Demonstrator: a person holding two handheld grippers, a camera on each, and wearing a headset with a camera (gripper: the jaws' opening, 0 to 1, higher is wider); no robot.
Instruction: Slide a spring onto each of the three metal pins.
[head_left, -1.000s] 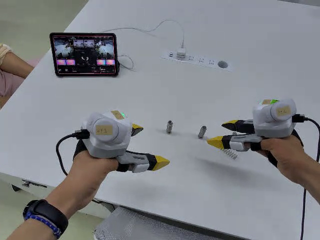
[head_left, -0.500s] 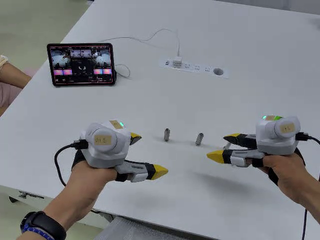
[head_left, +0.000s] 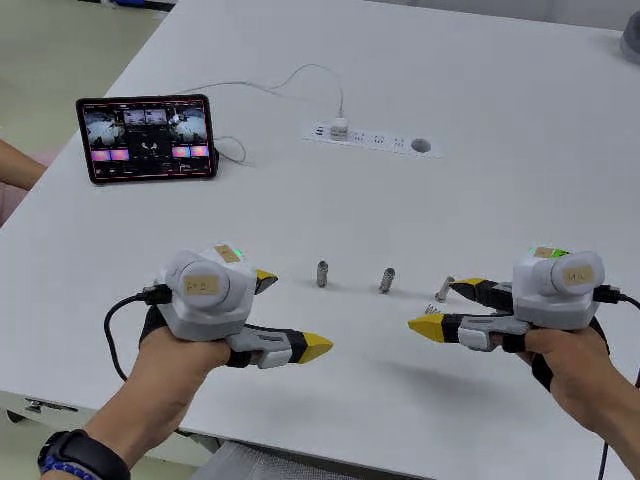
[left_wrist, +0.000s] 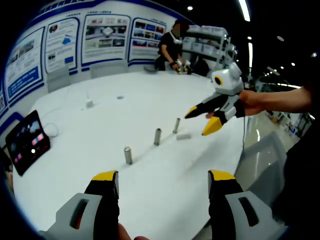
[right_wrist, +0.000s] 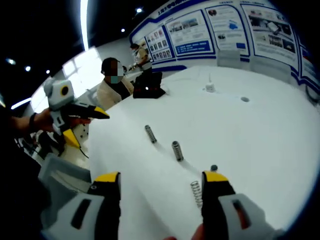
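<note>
Three short metal pins stand in a row on the white table: left pin (head_left: 322, 273), middle pin (head_left: 387, 280), right pin (head_left: 444, 289). In the right gripper view the far pin (right_wrist: 150, 133) and the middle pin (right_wrist: 177, 150) look ribbed, as if wrapped by springs, while the nearest pin (right_wrist: 214, 168) shows a bare top. A loose spring (right_wrist: 196, 192) lies flat beside it, just ahead of my right gripper (right_wrist: 160, 177); the loose spring (left_wrist: 184, 135) shows too. My right gripper (head_left: 446, 307) hovers open right of the pins. My left gripper (head_left: 290, 312) (left_wrist: 163, 177) is open, empty, left of them.
A tablet (head_left: 148, 137) stands at the back left and a power strip (head_left: 365, 138) with a cable lies behind the pins. The table's near edge (head_left: 300, 440) runs just under my hands. A seated person (right_wrist: 112, 82) is beyond the table's left side.
The head camera has tilted, so the whole scene sits lower. My right gripper has drawn back a little, uncovering the right pin and hiding the loose spring. Both grippers stay open.
</note>
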